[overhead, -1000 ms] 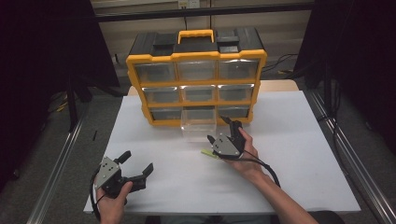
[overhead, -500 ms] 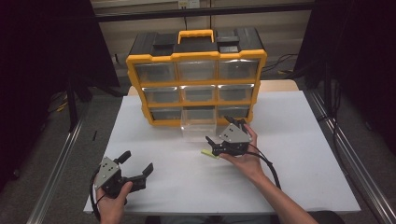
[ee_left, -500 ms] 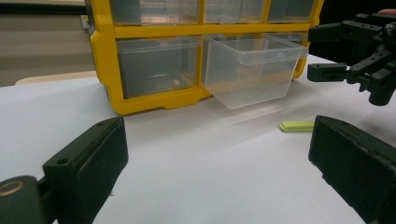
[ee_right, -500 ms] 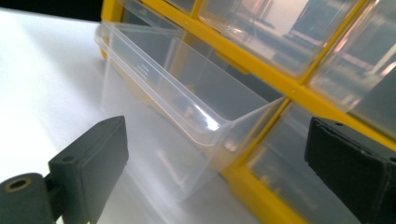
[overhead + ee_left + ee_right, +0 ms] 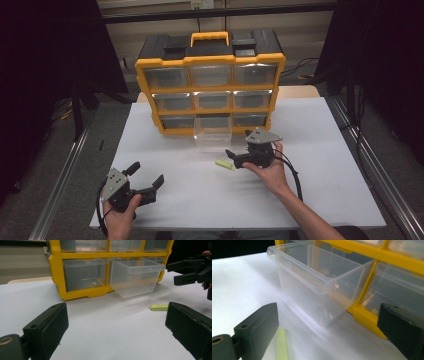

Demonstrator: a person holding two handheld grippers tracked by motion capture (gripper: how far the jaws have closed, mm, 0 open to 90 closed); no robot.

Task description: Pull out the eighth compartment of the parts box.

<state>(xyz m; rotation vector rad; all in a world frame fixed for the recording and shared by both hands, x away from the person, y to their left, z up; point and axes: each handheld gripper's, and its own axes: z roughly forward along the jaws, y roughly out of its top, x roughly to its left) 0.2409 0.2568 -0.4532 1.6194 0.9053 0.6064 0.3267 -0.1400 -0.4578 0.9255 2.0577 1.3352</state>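
Drawers unlabelled — green strip unmarked

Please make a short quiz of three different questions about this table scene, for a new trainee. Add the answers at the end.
1. True or false: the clear drawer in the middle of the bottom row of the yellow organizer is pulled out.
2. Which claw is nearer to the pale green strip on the white table? A) left claw B) right claw
3. Fill in: the jaws of the right claw stand ____, with nothing between them.

Key
1. True; in the left gripper view it sticks out in front of the frame.
2. B; the left claw is held near the table's front left edge.
3. open; they have just been opening, and the strip lies on the table beside them.
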